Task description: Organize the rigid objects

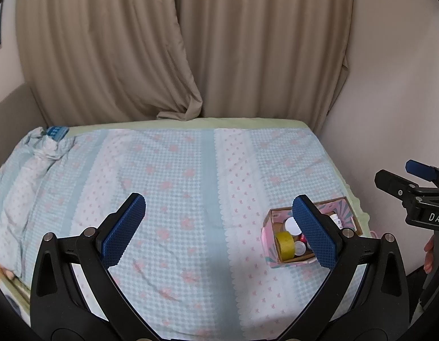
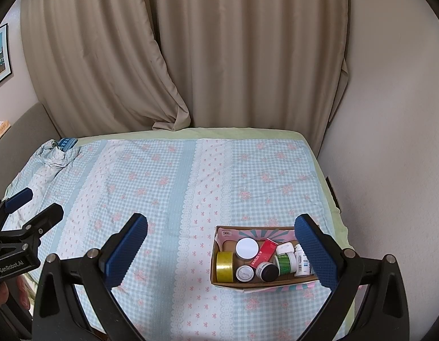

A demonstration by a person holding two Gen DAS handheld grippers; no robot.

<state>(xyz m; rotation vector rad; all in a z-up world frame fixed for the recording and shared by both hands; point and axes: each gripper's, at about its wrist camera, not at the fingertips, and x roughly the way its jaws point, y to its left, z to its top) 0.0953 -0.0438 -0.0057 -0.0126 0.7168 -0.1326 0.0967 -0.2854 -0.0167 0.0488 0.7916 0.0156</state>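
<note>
A small cardboard box (image 2: 219, 280) sits on the bed at the right, near the wall; it also shows in the left wrist view (image 1: 269, 253). In it lie a yellow tape roll (image 2: 224, 266), a white-lidded jar (image 2: 247, 248), a red packet (image 2: 263, 253), a dark jar (image 2: 267, 272), a green bottle (image 2: 284, 262) and a small white bottle (image 2: 301, 264). My right gripper (image 2: 221, 221) is open and empty, held above the bed just left of the box. My left gripper (image 1: 219, 201) is open and empty over the bed's middle.
The bed has a blue checked floral cover (image 2: 162, 184). A bunched cover corner and a blue item (image 2: 66, 143) lie at the far left. Beige curtains (image 2: 219, 56) hang behind the bed. A wall (image 2: 390, 142) runs along the right side.
</note>
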